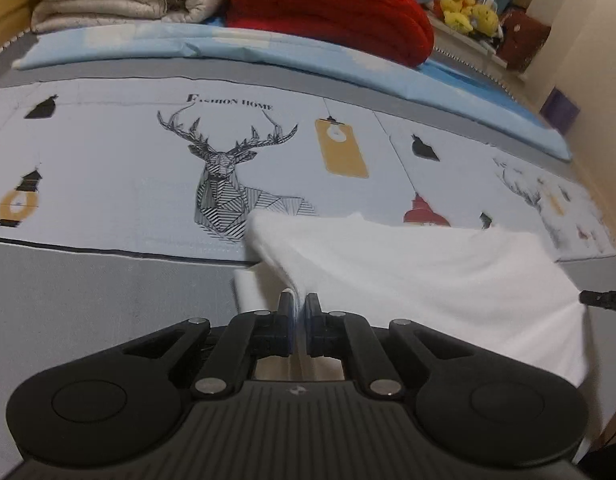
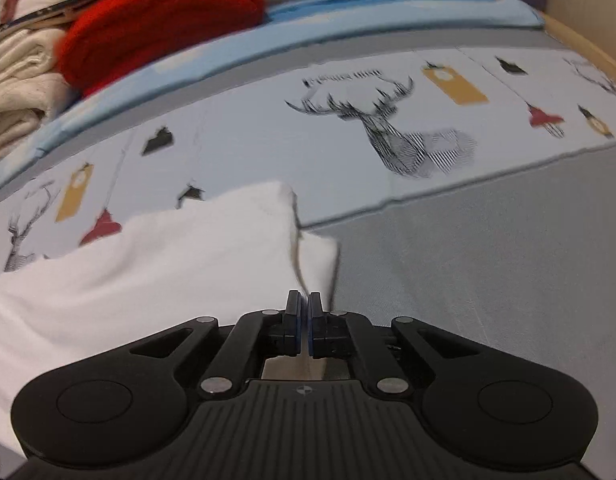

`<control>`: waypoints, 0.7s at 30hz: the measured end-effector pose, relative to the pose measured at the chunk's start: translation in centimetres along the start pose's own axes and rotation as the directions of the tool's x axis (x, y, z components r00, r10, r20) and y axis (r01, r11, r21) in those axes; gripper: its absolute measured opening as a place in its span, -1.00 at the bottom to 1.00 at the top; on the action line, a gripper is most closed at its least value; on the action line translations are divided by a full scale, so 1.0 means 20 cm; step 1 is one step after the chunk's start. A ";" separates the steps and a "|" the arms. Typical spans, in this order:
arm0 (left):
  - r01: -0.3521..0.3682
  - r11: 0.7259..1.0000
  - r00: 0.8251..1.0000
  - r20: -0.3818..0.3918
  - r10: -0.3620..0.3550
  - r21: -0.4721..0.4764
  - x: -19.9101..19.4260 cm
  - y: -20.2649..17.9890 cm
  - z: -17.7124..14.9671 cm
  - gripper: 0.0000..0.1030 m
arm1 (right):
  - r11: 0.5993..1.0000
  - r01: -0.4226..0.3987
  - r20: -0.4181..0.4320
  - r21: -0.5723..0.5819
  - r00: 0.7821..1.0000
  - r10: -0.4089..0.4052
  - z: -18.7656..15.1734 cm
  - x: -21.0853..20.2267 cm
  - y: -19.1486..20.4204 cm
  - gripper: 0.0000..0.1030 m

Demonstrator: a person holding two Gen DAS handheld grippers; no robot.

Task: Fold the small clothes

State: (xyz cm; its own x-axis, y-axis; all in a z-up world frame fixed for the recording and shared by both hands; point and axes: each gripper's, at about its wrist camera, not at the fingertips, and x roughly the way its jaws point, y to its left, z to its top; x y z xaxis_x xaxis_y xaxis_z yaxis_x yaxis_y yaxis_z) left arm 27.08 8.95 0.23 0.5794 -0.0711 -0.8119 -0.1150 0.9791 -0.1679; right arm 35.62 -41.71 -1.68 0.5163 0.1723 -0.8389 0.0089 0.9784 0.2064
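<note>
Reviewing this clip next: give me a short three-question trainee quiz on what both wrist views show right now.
1. True or false: the left gripper is shut on the white cotton garment.
2. What does the right gripper grip? A) the red folded blanket B) the white cotton garment C) nothing
3. Fill in: the bedsheet print beyond the garment shows a geometric ____ head.

Key: 1 true; 2 B; 3 deer.

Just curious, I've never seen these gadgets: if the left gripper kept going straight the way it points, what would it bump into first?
The left gripper is already shut on the white garment, so that cloth comes first. Beyond it lies the deer-print sheet, probably next, though depth is hard to judge.
</note>
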 end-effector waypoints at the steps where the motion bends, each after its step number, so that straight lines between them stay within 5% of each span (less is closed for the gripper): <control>1: -0.015 1.000 0.998 -0.053 0.015 0.002 0.03 0.00 -0.02 -0.86 | 1.000 0.009 -0.027 -0.003 1.000 -0.009 -0.02 0.02 0.00 -0.96; 2: -0.017 1.000 0.993 -0.121 0.017 -0.002 0.06 0.01 -0.05 -0.79 | 1.000 0.010 -0.056 -0.007 0.998 -0.010 -0.03 0.04 -0.01 -0.94; 4: 0.026 1.000 0.969 -0.247 -0.024 0.003 0.10 0.03 -0.12 -0.18 | 0.999 0.012 -0.083 -0.033 0.996 -0.015 -0.05 0.06 0.00 -0.91; 8: 0.098 0.991 0.955 -0.290 -0.067 0.092 0.03 0.02 -0.20 -0.04 | 0.999 -0.017 -0.090 -0.042 0.996 0.013 -0.07 0.01 -0.03 -0.58; 11: 0.146 0.980 0.930 -0.356 -0.089 0.134 0.02 0.02 -0.28 -0.08 | 0.998 -0.059 -0.169 -0.031 0.984 0.053 -0.11 0.00 -0.07 -0.47; 14: 0.121 0.970 0.921 -0.387 -0.031 0.211 0.02 0.00 -0.36 -0.65 | 0.995 -0.069 -0.202 -0.070 0.978 0.054 -0.17 -0.03 -0.08 -0.46; 15: 0.129 0.968 0.926 -0.376 -0.040 0.215 0.00 -0.01 -0.37 -0.85 | 0.995 -0.069 -0.205 -0.078 0.977 0.052 -0.19 -0.05 -0.07 -0.46; 17: 0.139 0.974 0.940 -0.333 -0.072 0.181 -0.06 0.01 -0.34 -0.86 | 0.994 -0.079 -0.213 -0.079 0.975 0.060 -0.21 -0.07 -0.08 -0.52; 19: 0.142 0.981 0.954 -0.284 -0.100 0.130 -0.14 0.06 -0.30 -0.87 | 0.993 -0.091 -0.210 -0.077 0.975 0.073 -0.23 -0.10 -0.09 -0.91; 21: 0.121 0.978 0.957 -0.281 -0.070 0.169 -0.18 0.05 -0.32 -0.87 | 0.992 -0.102 -0.198 -0.073 0.976 0.086 -0.24 -0.12 -0.09 -0.92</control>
State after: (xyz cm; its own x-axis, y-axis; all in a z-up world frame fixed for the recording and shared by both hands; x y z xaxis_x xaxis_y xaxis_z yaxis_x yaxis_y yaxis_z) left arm 19.67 9.03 -0.66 0.3359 -0.1898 -0.9226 0.0938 0.9814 -0.1677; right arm 30.31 -43.42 -2.50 0.3355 0.2748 -0.9011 -0.1065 0.9614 0.2536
